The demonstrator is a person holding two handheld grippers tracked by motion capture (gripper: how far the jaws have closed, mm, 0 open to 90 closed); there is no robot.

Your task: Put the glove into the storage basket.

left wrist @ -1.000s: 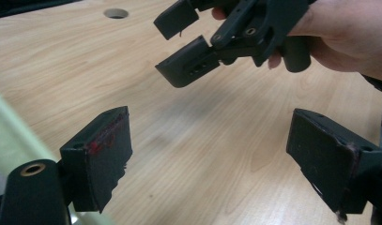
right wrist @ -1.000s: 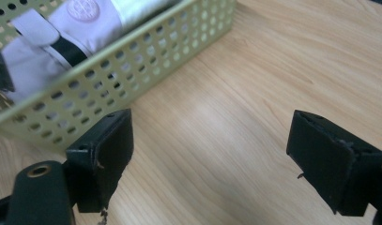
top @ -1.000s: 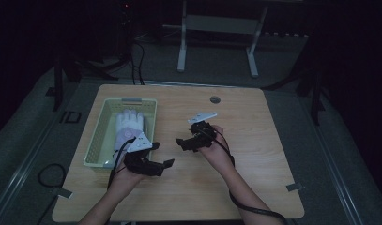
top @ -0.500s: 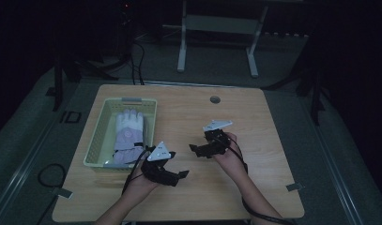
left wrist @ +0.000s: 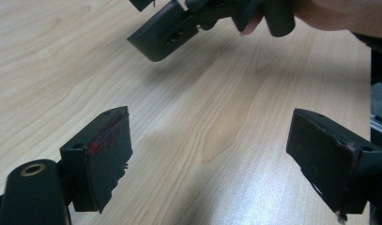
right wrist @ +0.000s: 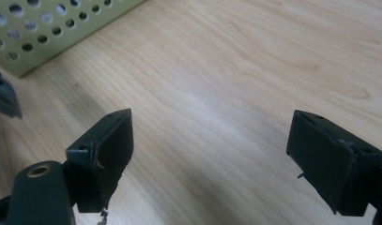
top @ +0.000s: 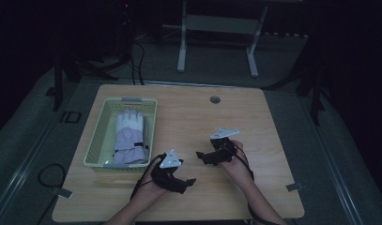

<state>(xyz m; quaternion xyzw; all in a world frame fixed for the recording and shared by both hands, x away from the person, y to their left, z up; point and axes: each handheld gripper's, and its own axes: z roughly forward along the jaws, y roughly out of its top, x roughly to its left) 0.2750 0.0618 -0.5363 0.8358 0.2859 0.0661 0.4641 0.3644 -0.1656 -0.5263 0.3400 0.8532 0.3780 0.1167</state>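
Note:
A white and lilac glove (top: 128, 135) lies flat in the pale green basket (top: 95, 140) at the table's left. My left gripper (top: 184, 183) is low over the wood near the front edge, right of the basket, jaws wide apart with only bare table between them (left wrist: 210, 150). My right gripper (top: 201, 155) hovers at mid-table, pointing left, also open over bare wood (right wrist: 210, 154). In the left gripper view the right gripper's black jaw (left wrist: 163, 33) shows ahead at the top. The basket's perforated wall (right wrist: 52, 28) fills the upper left of the right gripper view.
The wooden table (top: 188, 117) has a round cable hole (top: 215, 99) near its far edge. A metal stand (top: 217, 28) rises on the dark floor behind the table. Cables (top: 48, 176) trail on the floor at the left.
Both hands have moved toward the table's front and down, closer to the wood. The left gripper has shifted right, away from the basket. Both jaws stayed apart.

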